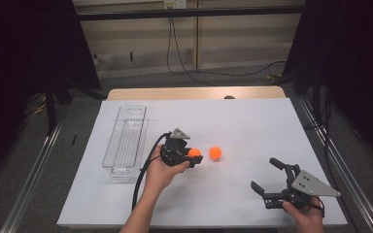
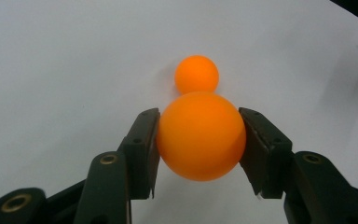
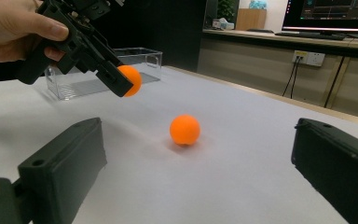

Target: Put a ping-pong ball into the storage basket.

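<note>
My left gripper (image 1: 193, 156) is shut on an orange ball (image 2: 200, 135), held a little above the white table near its middle. The same held ball (image 3: 131, 79) hangs off the table in the right gripper view. A second orange ball (image 1: 215, 153) rests on the table just to the right of the held one, also seen as the loose ball (image 2: 196, 74) and the loose ball (image 3: 185, 129). My right gripper (image 1: 264, 174) stands open near the front right of the table, with nothing between its jaws, pointing toward the loose ball.
A clear plastic tray (image 1: 125, 141) lies lengthwise at the left of the white sheet, close to the left gripper. The sheet's front edge runs just below both hands. Cables hang on the wall behind the table.
</note>
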{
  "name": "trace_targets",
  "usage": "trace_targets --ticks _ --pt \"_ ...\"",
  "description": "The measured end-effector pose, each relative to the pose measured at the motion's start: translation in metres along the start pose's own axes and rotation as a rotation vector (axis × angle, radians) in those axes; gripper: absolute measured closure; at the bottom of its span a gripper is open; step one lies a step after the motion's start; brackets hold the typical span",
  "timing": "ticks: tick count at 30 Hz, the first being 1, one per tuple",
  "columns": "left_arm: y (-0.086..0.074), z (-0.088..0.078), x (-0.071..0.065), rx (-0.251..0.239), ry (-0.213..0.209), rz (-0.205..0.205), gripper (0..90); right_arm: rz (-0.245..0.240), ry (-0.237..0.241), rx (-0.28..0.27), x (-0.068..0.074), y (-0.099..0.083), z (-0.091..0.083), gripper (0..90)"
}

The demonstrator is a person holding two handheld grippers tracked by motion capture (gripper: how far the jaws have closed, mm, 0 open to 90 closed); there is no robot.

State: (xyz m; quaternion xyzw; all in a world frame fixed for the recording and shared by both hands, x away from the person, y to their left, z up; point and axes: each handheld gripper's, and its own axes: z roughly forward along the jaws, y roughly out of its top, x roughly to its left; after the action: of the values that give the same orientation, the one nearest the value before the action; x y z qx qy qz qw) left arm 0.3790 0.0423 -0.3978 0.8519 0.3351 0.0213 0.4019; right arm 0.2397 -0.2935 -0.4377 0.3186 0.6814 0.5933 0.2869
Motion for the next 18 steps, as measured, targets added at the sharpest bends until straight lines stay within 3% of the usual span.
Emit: trace_targets --ticks 18 --pt "0.0048 -0.0038 0.0043 -0.010 -0.001 -0.011 51.0 0.001 0.000 -0.001 -0.0002 -0.0001 0.0000 2.3"
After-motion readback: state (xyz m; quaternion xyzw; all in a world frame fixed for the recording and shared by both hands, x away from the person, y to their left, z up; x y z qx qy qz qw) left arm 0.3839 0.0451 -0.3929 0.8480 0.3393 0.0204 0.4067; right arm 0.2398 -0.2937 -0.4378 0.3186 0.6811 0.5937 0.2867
